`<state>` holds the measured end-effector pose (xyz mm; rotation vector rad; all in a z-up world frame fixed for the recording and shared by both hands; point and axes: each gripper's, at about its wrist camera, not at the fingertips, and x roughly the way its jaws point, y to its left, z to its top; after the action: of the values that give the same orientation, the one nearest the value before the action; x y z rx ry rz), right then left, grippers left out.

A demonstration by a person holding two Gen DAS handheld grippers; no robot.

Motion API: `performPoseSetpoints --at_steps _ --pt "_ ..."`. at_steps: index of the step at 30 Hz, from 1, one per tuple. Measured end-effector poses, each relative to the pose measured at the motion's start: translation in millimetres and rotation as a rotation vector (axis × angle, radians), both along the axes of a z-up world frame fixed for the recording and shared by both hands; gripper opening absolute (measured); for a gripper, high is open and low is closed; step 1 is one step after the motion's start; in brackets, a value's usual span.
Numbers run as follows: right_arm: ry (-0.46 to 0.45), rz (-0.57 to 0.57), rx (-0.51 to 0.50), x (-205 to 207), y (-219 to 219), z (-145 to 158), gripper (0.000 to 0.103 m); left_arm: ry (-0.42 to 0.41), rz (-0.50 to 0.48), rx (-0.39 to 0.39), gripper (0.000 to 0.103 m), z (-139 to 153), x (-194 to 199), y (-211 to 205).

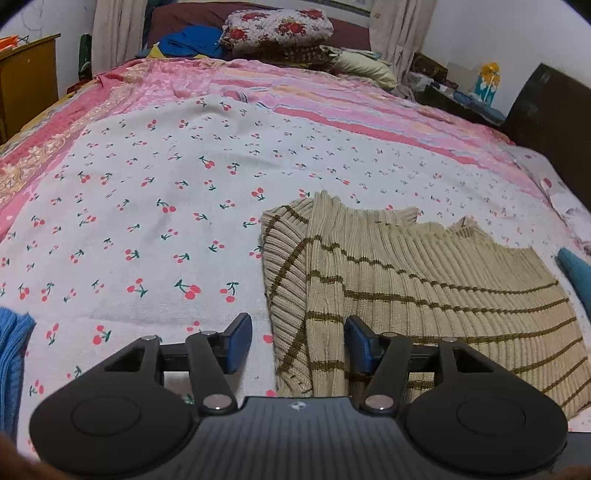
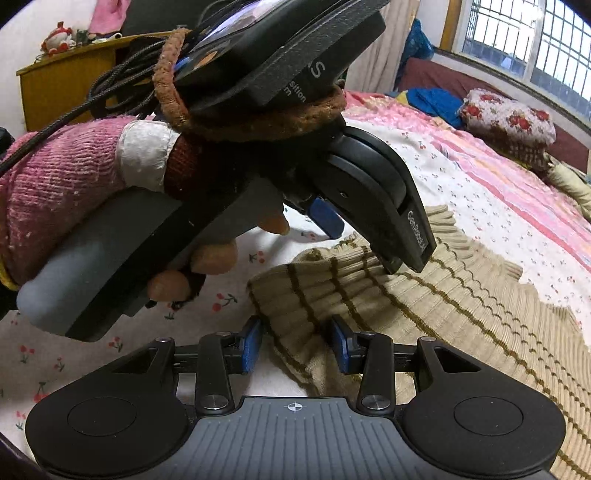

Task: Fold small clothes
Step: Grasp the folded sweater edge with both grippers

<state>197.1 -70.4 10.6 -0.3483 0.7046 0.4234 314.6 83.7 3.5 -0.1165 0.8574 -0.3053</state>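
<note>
A beige ribbed sweater (image 1: 406, 288) with thin olive stripes lies folded on the cherry-print sheet (image 1: 147, 206). Its left folded edge runs between the blue pads of my left gripper (image 1: 298, 345), which stands open just above it without pressing the cloth. In the right wrist view the sweater (image 2: 461, 314) fills the lower right. My right gripper (image 2: 295, 345) is open, with the sweater's near corner lying between its pads. The left gripper (image 2: 364, 247), held by a hand in a pink glove (image 2: 62, 184), hovers over the sweater's far edge.
A blue knit garment (image 1: 11, 350) lies at the lower left. Pillows (image 1: 277, 27) and blue cloth (image 1: 192, 42) are piled at the head of the bed, where the pink striped blanket (image 1: 332, 99) lies. A wooden cabinet (image 1: 26, 81) stands to the left and a dark board (image 1: 550, 122) to the right.
</note>
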Motion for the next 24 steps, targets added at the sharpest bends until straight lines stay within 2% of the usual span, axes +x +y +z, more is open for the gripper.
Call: performPoseSetpoints --at_steps 4,9,12,15,17,19,21,24 --pt "0.005 -0.002 -0.002 3.4 1.1 -3.6 0.039 -0.024 -0.008 0.039 0.061 0.3 -2.3 -4.0" --pt "0.012 -0.014 0.007 5.3 -0.3 -5.0 0.039 -0.046 -0.031 0.020 0.063 4.9 -0.6 -5.8" --pt "0.022 -0.029 0.021 9.3 -3.2 -4.9 0.035 -0.040 -0.039 0.031 0.064 3.4 1.9 -7.6" --pt "0.031 -0.051 0.038 13.9 -5.2 -4.0 0.030 -0.036 -0.036 0.095 0.068 -0.9 4.3 -13.6" --pt "0.029 -0.051 0.038 12.6 -7.6 -2.6 0.029 -0.042 -0.029 0.087 0.068 0.0 3.5 -13.2" --pt "0.020 -0.051 0.039 11.1 -10.0 -1.3 0.023 -0.057 -0.030 0.086 0.063 1.0 1.8 -12.7" --pt "0.020 -0.065 0.047 14.9 -14.6 -0.4 0.016 -0.052 -0.038 0.067 0.044 0.4 1.8 -12.5" --pt "0.027 -0.086 0.074 17.7 -18.1 1.6 0.010 -0.049 -0.039 0.057 0.033 1.9 2.1 -13.2"
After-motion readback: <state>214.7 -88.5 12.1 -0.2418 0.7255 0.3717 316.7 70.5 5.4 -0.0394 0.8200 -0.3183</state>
